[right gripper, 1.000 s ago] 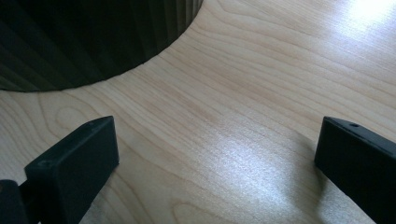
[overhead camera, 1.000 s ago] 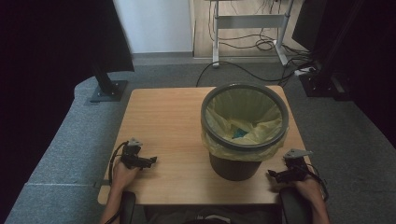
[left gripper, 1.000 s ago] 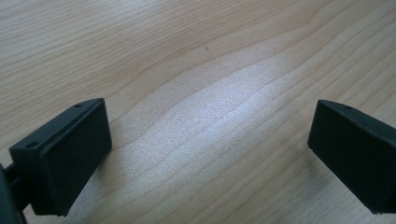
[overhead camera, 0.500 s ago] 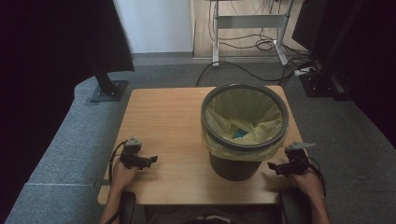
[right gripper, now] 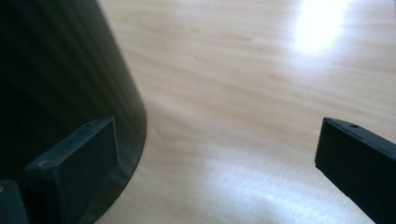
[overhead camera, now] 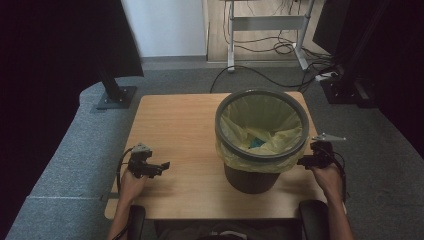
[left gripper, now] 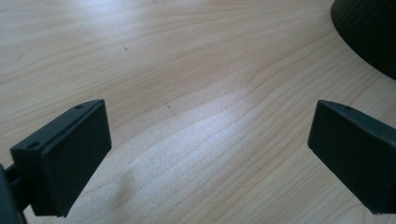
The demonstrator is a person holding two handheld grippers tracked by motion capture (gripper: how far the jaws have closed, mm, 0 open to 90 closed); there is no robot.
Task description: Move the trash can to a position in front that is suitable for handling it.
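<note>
Standing near the counter's (overhead camera: 175, 120) far right corner: dark bin (overhead camera: 261, 131) with yellow liner (overhead camera: 235, 131). Right tool (overhead camera: 306, 161) gaping wide, empty, beside the bin's wall; left tool (overhead camera: 159, 167) likewise empty. Risking a nudge, tipping it.

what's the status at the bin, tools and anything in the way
Left tool open, empty, low over bare table. Right tool open, empty, beside the bin. Bin upright, yellow liner in place, something blue inside. Nothing in the way.
</note>
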